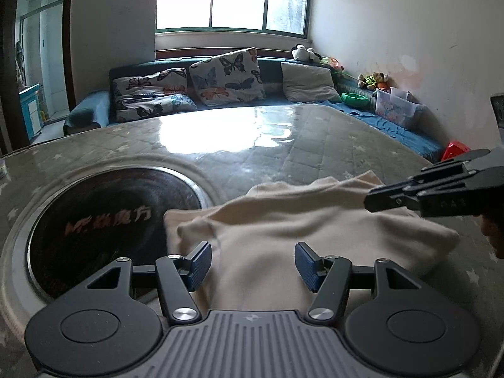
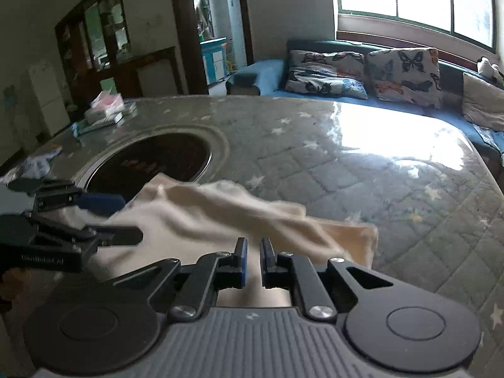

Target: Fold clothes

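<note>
In the lower middle of the left wrist view, the left gripper (image 1: 253, 266) stands spread wide, its blue pads apart over the cream garment (image 1: 302, 230) with nothing between them. The right gripper (image 2: 253, 263) sits at the bottom centre of its own view, jaws nearly pressed together with a thin slit left; whether cloth is pinched there I cannot tell.

The garment lies rumpled across the centre of both views on the quilted star-print table cover (image 2: 362, 170). Its far left corner overlaps the dark round inset (image 1: 116, 220) at middle left.

The risk, as I judge it: if the right gripper catches only one layer, the fold will drag unevenly, and the glossy cover may let the whole piece slide toward the inset.
</note>
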The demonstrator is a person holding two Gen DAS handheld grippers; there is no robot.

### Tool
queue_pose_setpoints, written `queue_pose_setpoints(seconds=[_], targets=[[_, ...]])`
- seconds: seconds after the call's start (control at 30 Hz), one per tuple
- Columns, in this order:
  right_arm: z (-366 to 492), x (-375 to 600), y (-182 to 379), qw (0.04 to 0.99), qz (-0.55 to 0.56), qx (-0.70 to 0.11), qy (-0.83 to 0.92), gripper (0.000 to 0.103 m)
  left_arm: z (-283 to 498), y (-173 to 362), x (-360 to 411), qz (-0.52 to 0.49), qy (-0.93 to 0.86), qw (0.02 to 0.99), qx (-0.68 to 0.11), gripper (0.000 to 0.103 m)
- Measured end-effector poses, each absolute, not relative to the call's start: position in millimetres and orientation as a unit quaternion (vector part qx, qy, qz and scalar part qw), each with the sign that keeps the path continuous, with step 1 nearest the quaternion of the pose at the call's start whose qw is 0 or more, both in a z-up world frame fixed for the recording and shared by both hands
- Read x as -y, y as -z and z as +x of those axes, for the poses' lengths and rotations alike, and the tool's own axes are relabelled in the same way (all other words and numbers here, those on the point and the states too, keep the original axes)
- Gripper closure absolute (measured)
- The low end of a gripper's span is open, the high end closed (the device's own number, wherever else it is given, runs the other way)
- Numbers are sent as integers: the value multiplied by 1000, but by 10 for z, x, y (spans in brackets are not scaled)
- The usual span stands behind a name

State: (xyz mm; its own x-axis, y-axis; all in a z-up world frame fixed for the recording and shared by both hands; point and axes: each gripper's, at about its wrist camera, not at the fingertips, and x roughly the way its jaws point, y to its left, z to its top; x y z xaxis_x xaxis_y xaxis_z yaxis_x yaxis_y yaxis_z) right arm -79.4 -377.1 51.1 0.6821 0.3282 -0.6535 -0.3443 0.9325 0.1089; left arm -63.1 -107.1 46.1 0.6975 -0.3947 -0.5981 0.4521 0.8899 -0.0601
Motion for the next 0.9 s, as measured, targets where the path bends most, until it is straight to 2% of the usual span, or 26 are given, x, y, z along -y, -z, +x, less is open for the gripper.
queue_pose_setpoints(seconds=[0.17,0.23,0.47,0.6,0.9], targets=[[-1066,3742,-476,914,-13,-359,-189,94,-706,-365,989,38,223,918,-326,42],[-1154,3769,-400,913,-17,-366,-180,89,-713,-318,974,34,218,917,-331,42],[-1343,3934,-432,920,-1,-357,-161,86,-771,-435,914,27,208,925,-318,41],[-1371,4046,-326,918,25,-367,-149,86,-781,-346,890,27,207,919,-335,42],[-1605,4082,-333,914,-1,-378,-144,85,-995,-366,886,36,239,907,-345,43]])
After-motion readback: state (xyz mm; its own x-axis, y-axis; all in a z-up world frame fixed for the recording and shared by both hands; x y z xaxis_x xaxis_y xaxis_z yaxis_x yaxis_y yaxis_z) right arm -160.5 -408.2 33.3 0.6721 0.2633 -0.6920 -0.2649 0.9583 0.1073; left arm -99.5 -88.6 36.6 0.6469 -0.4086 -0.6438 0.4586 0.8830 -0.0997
